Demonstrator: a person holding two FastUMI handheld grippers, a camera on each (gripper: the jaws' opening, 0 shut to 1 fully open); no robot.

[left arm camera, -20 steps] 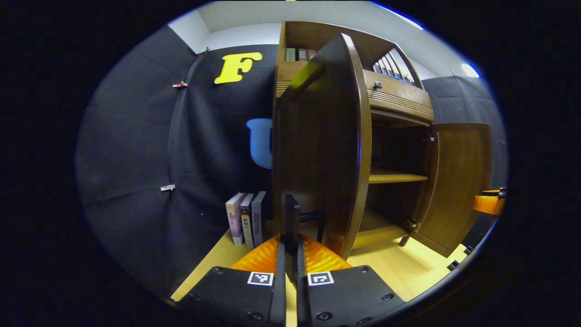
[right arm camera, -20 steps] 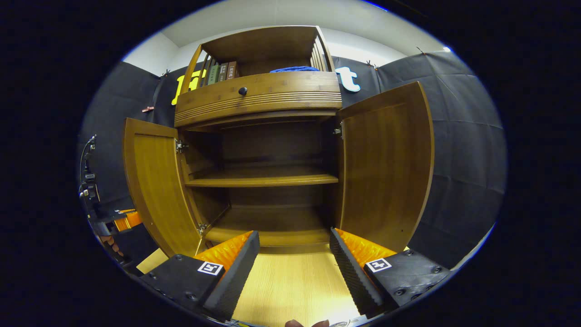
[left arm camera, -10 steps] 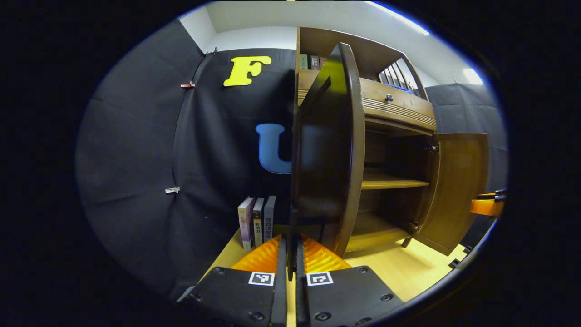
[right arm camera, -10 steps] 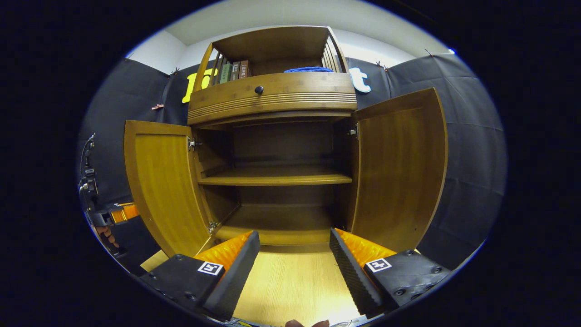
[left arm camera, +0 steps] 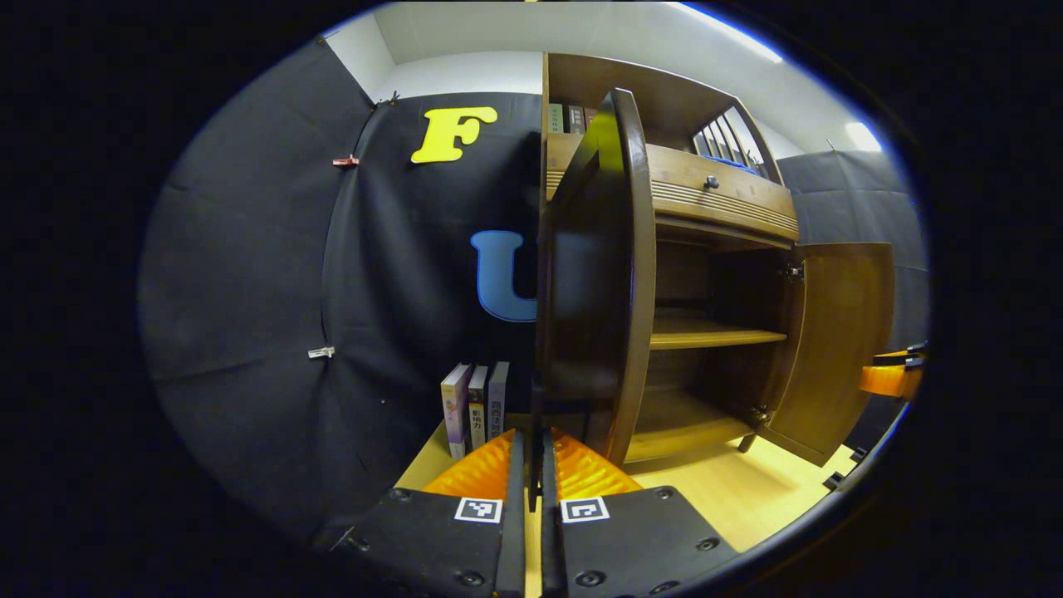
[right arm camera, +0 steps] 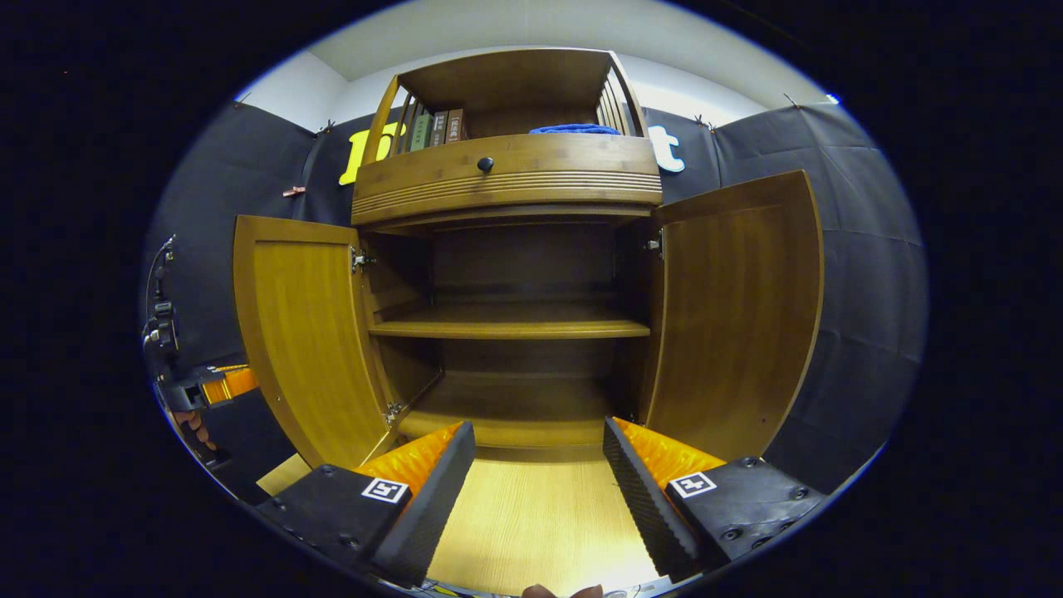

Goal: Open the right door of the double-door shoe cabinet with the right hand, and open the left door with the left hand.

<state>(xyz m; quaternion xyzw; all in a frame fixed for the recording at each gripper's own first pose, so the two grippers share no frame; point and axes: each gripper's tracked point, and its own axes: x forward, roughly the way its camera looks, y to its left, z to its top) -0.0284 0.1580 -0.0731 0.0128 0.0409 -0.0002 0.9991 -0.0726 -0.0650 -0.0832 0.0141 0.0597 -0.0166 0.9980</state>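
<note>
both cabinet [right arm camera: 507, 178] doors [right arm camera: 303, 332] open, inner shelves [right arm camera: 508, 322] bare.

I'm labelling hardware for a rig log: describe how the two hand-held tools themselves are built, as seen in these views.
Each tool has two flat black blocks fastened with round screws, each block carrying a small square black-and-white marker. The right tool has ridged, sawtooth-faced fingers backed by orange ribbed wedges. The left tool shows the same orange ribbed backing, and thin cables run above it in the right gripper view.
</note>
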